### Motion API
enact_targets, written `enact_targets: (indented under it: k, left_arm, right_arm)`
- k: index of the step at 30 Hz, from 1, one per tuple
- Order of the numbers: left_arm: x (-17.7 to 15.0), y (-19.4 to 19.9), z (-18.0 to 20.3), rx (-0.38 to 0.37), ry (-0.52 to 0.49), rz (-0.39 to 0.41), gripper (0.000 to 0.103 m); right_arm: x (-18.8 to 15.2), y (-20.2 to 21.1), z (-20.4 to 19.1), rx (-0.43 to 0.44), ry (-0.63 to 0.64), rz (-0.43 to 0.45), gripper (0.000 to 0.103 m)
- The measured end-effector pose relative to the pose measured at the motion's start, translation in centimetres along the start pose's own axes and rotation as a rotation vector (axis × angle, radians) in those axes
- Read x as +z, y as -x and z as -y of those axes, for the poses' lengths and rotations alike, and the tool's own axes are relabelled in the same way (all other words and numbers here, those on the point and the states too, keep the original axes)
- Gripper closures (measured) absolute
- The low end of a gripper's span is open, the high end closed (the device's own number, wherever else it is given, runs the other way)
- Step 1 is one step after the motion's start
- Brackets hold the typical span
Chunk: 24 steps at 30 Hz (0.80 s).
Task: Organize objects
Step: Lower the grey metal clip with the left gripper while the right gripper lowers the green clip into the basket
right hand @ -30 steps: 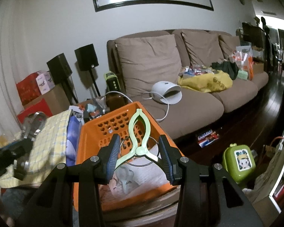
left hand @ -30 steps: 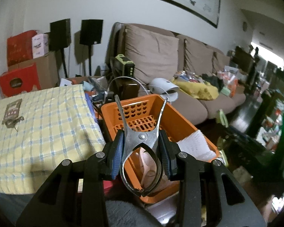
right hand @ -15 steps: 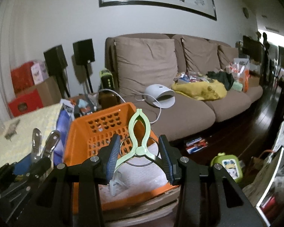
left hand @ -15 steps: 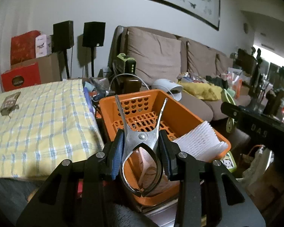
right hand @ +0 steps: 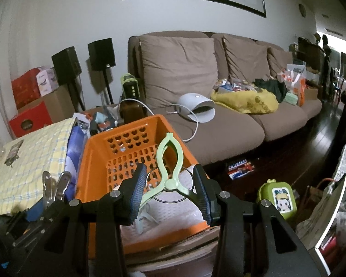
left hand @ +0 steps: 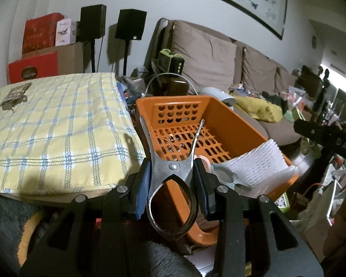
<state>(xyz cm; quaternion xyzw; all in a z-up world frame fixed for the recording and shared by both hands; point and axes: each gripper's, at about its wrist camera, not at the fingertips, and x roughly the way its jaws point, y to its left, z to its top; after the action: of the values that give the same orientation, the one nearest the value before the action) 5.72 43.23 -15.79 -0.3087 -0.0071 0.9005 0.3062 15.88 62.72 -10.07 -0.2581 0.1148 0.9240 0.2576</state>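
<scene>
My left gripper (left hand: 173, 173) is shut on a large metal spring clamp (left hand: 171, 161), held upright just before the near left corner of the orange basket (left hand: 230, 117). My right gripper (right hand: 170, 187) is shut on a pale green plastic clip (right hand: 169, 161), held over the near part of the same basket (right hand: 96, 159). White foam netting (left hand: 258, 161) and a grey clip (left hand: 228, 177) lie in the basket. The left gripper with its metal clamp (right hand: 55, 187) shows at the lower left of the right wrist view.
A yellow checked cloth (left hand: 57, 127) covers the surface left of the basket, with a small packet (left hand: 13, 97) on it. A brown sofa (right hand: 207, 80) with clutter stands behind. Speakers (left hand: 131, 24) and red boxes (left hand: 41, 37) stand at the back left. A green case (right hand: 279, 198) lies on the floor.
The left gripper has moved left and nearer the basket's near corner with its clamp. The right gripper has moved slightly closer to the basket. Both stay shut on their clips.
</scene>
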Motion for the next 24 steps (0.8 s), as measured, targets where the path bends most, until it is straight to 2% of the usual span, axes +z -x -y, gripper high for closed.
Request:
enact_targets:
  k: [24]
  left_arm:
    - [-0.4,-1.3,0.8,-0.007,-0.043,-0.059,0.069]
  right_arm:
    - [-1.0,-2.0,-0.1,-0.001,0.006,-0.106,0.061]
